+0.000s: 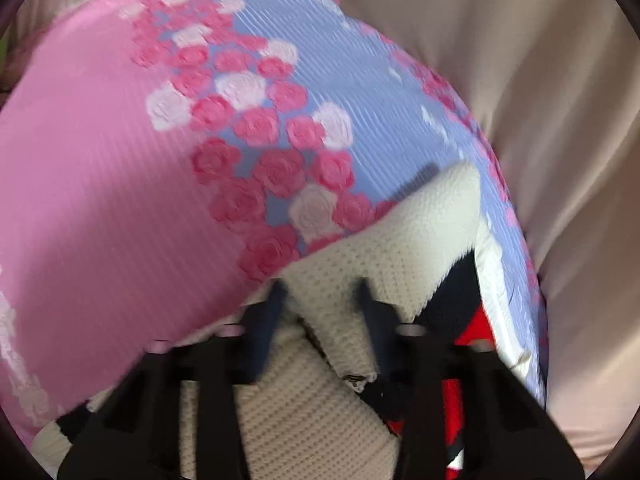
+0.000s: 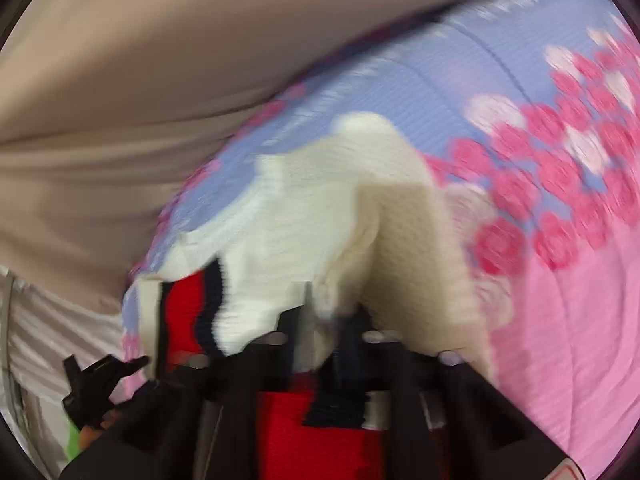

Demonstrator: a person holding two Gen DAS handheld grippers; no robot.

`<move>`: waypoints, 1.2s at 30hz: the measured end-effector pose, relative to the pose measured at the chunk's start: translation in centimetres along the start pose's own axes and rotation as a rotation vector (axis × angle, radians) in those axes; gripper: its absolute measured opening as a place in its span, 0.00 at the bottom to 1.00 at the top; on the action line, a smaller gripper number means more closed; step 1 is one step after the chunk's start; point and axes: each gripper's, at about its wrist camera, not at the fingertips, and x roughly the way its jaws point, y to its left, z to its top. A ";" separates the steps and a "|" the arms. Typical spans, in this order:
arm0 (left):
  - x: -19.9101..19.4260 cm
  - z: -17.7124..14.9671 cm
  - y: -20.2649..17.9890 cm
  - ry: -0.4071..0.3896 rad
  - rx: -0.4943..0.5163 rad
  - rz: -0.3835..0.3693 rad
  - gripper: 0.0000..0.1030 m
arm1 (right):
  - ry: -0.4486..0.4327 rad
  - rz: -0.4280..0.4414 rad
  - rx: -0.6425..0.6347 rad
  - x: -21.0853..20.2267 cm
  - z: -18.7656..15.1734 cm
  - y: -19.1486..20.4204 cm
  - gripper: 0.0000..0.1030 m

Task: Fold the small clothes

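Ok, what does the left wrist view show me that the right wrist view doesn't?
Only the left wrist view shows the knit's waffle texture sharply and a small dark mark on its folded edge.

Only the right wrist view shows the other gripper, the left gripper, at lower left, and the full red and navy stripe band.

Both show the cream knit garment on the pink and blue rose-print mat, beige cloth beyond, and each gripper pinching the knit: right gripper.
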 end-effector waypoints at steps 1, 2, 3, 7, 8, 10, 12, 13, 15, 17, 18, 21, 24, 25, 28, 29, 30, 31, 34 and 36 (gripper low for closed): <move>-0.8 0.2 0.2 -0.028 -0.008 -0.018 0.14 | -0.034 0.046 -0.026 -1.5 1.0 0.7 0.08; -2.0 0.6 0.4 -0.075 -0.006 -0.046 0.01 | -0.075 0.098 -0.055 -2.9 1.5 2.0 0.07; -2.8 0.9 0.6 -0.112 0.009 -0.049 0.01 | -0.147 0.174 -0.107 -5.5 2.1 4.2 0.07; -1.9 1.8 1.1 -0.116 0.059 0.044 0.02 | -0.164 0.037 -0.207 -5.1 1.9 3.9 0.07; -1.3 1.8 1.7 -0.079 0.039 0.046 0.02 | -0.062 -0.077 -0.195 -2.2 1.6 2.0 0.07; -1.6 1.2 2.3 -0.031 0.018 -0.007 0.03 | 0.057 -0.166 -0.155 1.3 0.5 -0.5 0.07; -2.1 -0.3 1.7 0.000 0.084 -0.059 0.28 | 0.048 -0.160 -0.162 1.8 -0.4 -0.9 0.07; -2.1 -1.1 1.6 0.017 0.107 -0.065 0.40 | 0.035 -0.153 -0.160 1.7 -0.4 -0.7 0.07; -1.9 -2.7 1.5 0.052 0.105 -0.082 0.56 | 0.034 -0.145 -0.135 2.1 -0.1 -0.6 0.08; -0.4 -3.8 1.4 0.111 0.070 -0.102 0.55 | 0.036 -0.132 -0.104 2.0 0.2 -0.7 0.08; 1.1 -3.8 1.2 0.139 0.034 -0.110 0.55 | 0.034 -0.116 -0.087 1.7 0.6 -0.5 0.07; 2.1 -3.1 1.0 0.096 -0.021 -0.107 0.24 | 0.006 -0.042 -0.080 -0.3 2.1 0.7 0.08; 0.3 -1.1 -0.1 -0.007 0.004 -0.143 0.10 | -0.091 0.095 -0.114 -3.6 2.9 3.8 0.07; -0.6 -0.7 -0.1 -0.047 0.008 -0.135 0.10 | -0.127 0.147 -0.120 -4.8 2.8 4.5 0.07; -0.5 -0.4 1.0 -0.073 0.007 -0.081 0.10 | -0.122 0.044 -0.170 -3.6 2.4 3.3 0.06; 0.3 -0.7 1.3 -0.045 0.020 -0.057 0.10 | -0.034 -0.065 -0.160 -0.9 2.0 1.7 0.06; 1.5 -1.3 1.4 -0.005 0.037 -0.031 0.10 | 0.035 -0.127 -0.136 1.2 1.4 0.2 0.06; 1.9 -1.8 1.4 0.000 0.046 -0.014 0.10 | 0.085 -0.158 -0.114 2.8 0.7 -1.1 0.06; 1.9 -2.6 1.2 -0.031 0.100 -0.003 0.11 | 0.027 -0.110 -0.097 1.8 0.9 -0.8 0.06; 2.2 -2.7 1.0 -0.030 0.108 0.001 0.12 | 0.020 -0.121 -0.119 1.0 1.5 -0.1 0.09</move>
